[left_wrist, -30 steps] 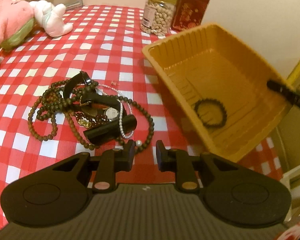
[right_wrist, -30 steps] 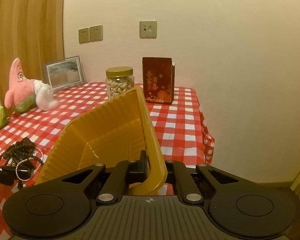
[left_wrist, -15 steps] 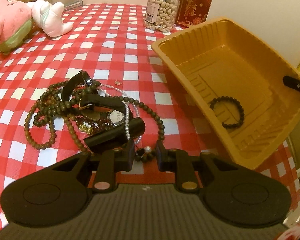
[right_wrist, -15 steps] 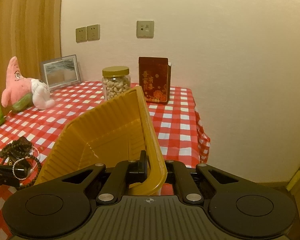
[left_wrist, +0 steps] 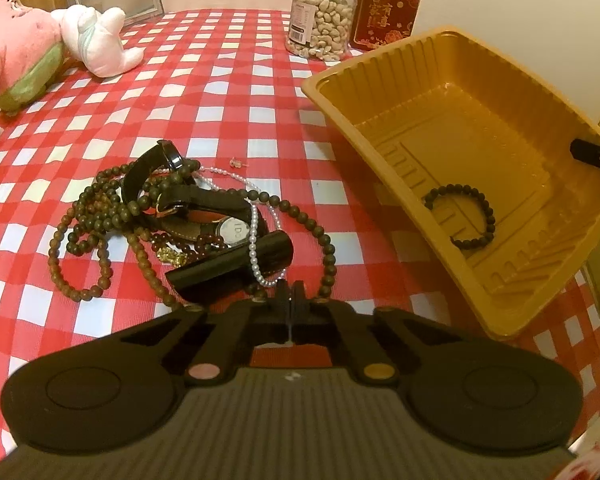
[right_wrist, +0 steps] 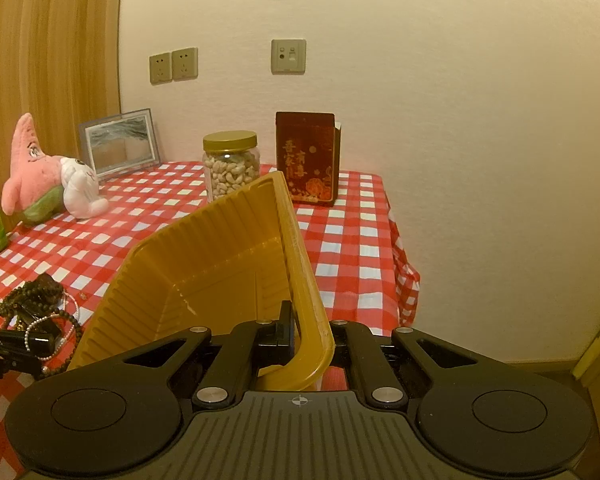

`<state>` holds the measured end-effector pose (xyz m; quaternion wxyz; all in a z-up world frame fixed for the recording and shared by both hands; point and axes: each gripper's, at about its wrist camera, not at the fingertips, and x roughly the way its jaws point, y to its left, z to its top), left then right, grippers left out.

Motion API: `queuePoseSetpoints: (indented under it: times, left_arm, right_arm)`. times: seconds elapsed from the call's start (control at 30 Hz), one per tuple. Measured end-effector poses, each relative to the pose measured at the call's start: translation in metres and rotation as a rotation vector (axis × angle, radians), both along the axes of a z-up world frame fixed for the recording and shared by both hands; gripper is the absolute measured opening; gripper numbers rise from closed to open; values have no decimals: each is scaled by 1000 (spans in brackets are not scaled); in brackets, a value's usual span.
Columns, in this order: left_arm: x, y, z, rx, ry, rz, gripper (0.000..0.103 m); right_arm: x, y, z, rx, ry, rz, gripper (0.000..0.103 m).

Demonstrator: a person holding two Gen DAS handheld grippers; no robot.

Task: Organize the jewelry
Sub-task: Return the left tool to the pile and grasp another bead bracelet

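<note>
My left gripper is pinched closed at the near edge of the tangled jewelry pile, apparently on the brown wooden bead strand; lift slowly so the pearl string doesn't drag. My right gripper clamps the tilted yellow plastic tray's rim. Inside: one black beaded bracelet.

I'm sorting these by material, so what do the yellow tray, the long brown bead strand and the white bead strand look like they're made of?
Yellow tray: thin molded plastic, glossy, with ribbed walls.
Brown bead strand: probably wood, round matte dark beads.
White bead strand: pearls or imitation, small and lustrous; which one is unclear.
</note>
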<state>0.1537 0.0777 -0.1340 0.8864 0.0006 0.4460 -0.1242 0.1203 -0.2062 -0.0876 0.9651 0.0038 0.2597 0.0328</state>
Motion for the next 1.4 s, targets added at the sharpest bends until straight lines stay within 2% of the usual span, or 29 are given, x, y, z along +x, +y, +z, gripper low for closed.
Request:
queuePoseSetpoints:
  times: [0.33,0.53,0.73,1.23,1.4]
  left_arm:
    - [-5,5,11,-24,-20,16,0]
    - [-6,5,12,-19,-22,-14,3]
    - [-3,-3,4,43,-27,-33,6]
    - [5,-20,-10,166,-44,-164,7]
    - [5,-20,-9,165,-42,-165,6]
  right_arm:
    - [0,0,-1,4,3,3,6]
    - [0,-1,-1,10,4,5,6]
    - [0,0,-1,10,5,5,6]
    - [-1,0,-1,12,9,3,6]
    - [-1,1,-2,15,14,2,6]
